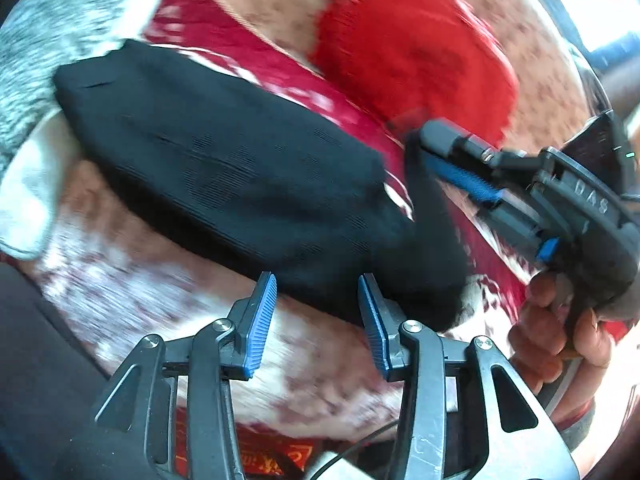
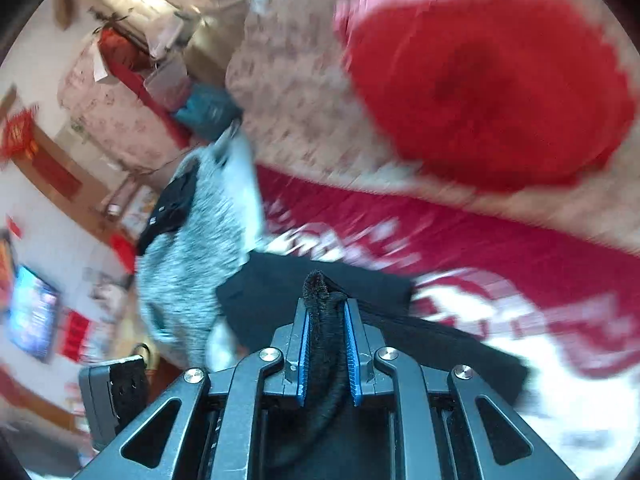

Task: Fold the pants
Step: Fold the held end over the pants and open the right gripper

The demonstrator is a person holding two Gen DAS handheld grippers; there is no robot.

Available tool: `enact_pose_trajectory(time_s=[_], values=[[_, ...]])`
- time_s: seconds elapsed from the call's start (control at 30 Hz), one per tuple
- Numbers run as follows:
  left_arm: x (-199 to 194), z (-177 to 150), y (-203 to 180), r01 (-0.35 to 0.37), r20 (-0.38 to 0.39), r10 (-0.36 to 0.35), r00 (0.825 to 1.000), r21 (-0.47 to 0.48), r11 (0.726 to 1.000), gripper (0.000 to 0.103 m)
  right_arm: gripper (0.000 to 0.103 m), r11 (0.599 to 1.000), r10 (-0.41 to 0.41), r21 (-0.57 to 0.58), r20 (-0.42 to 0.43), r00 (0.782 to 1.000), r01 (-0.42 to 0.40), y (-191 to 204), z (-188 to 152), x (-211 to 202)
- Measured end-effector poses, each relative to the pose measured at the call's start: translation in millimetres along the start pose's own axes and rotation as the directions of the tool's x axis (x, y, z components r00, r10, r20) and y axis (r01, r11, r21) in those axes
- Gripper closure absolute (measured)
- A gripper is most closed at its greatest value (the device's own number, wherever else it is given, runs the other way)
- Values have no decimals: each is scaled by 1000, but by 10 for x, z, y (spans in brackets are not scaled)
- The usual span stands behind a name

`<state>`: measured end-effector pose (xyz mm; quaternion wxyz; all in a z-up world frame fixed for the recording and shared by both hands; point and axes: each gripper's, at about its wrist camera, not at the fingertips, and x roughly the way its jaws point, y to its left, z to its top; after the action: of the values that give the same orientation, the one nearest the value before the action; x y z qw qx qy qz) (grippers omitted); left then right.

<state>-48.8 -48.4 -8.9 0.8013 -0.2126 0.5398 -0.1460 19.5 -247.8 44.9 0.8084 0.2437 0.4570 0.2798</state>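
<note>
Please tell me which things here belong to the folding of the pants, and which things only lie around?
Belong to the job:
- black pants
- right claw, shut on the pants
- left claw, open, beside the pants

Only lying around:
- red cushion
- grey fuzzy cloth
- red patterned blanket

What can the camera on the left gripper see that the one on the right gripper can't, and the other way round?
Only the left wrist view shows the left gripper, its fingers open and empty near the black pants, plus the right gripper from outside and the hand holding it.

Only the right wrist view shows the pants' edge bunched between the right gripper's shut fingers, and the room: a lit screen and red wall decorations.

Both show the pants, the red cushion, the grey fuzzy fabric and the red patterned cover.
</note>
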Motion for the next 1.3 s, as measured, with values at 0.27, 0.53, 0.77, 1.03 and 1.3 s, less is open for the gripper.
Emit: enact_pose_trajectory(time_s=[0.27,0.53,0.77,1.03,1.3], values=[[74,195,162,-3,10,3,1000,1,1000,35,67,994,-90,-69,-10,996,89,29,-148,-32],[152,223,49,-14,4,14,1000,51,999,32,68,967,-255,-33,-22,967,254,-454,-780,-295],[-38,225,-44,1,54,-6,999,88,996,32,68,942,-324,-98,0,946,322,-451,-879,-104],[186,222,-142,-41,8,40,999,119,992,18,68,947,-311,-85,-4,950,310,-423,-846,-111],[512,166,-306,-175,32,172,985,214,961,57,68,963,-264,-48,-1,965,264,-520,-890,-233]])
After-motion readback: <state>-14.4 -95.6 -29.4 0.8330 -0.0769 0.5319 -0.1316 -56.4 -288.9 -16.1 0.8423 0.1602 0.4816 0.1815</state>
